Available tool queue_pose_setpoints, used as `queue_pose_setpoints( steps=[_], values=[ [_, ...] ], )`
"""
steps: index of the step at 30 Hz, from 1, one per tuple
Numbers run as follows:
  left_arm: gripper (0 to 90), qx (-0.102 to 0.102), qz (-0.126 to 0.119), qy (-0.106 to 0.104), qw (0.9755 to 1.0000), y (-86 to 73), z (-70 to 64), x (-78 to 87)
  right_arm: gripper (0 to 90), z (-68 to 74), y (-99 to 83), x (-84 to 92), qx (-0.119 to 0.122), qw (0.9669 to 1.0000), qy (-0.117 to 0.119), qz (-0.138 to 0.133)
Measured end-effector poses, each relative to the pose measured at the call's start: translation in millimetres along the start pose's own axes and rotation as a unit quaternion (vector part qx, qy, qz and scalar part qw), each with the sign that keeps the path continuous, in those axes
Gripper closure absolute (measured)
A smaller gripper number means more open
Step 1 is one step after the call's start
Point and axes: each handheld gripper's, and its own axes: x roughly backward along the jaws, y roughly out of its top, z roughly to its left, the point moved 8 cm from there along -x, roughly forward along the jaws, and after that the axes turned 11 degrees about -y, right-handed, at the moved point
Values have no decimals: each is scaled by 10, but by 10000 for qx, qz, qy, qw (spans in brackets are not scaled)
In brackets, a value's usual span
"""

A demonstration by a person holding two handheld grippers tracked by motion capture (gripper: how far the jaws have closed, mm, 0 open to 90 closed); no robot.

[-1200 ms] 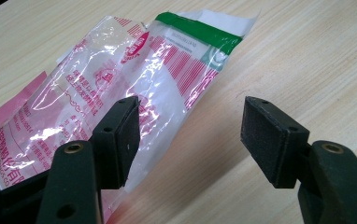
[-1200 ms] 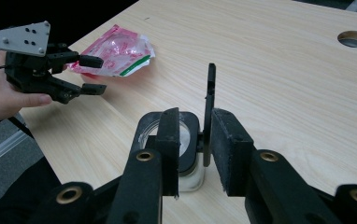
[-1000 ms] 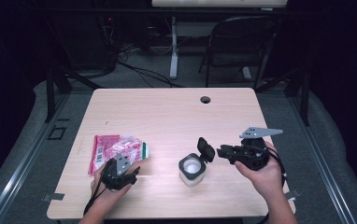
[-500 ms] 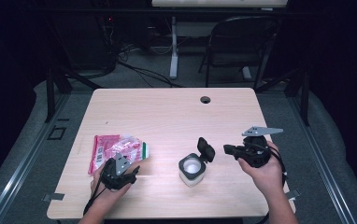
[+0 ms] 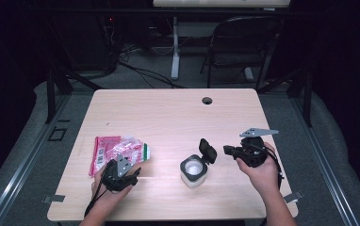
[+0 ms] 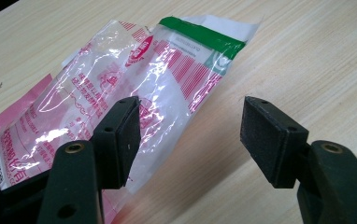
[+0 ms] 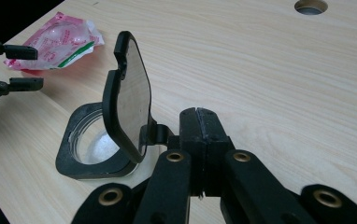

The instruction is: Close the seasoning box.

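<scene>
A small clear container (image 5: 193,170) with a black rim stands at the middle front of the table, its black flip lid (image 5: 208,149) standing open. In the right gripper view the lid (image 7: 130,93) rises upright over the container (image 7: 74,158). My right gripper (image 5: 226,149) sits just right of the lid, and its jaws (image 7: 199,114) are shut together with nothing between them. A pink, clear and green plastic bag (image 5: 117,148) lies at the left. My left gripper (image 5: 133,173) rests beside it, open (image 6: 190,121), with the bag's edge (image 6: 134,84) by its left pad.
A cable hole (image 5: 207,100) sits in the table's far edge. Behind the table are a folding chair (image 5: 239,42) and loose cables on the floor. Bare wood lies between the bag and the container. The left gripper (image 7: 37,68) shows far off by the bag (image 7: 55,46).
The right gripper has sunk a little beside the open lid. The left hand and the bag have kept still.
</scene>
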Motion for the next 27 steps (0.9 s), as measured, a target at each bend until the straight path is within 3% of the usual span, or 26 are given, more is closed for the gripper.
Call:
queue_pose_setpoints(
  steps=[27],
  values=[
    [383, -60, -10, -53, 10000, 23, -55, -11, 900, 235, 17, -50, 128, 9995, 291, -54]
  ],
)
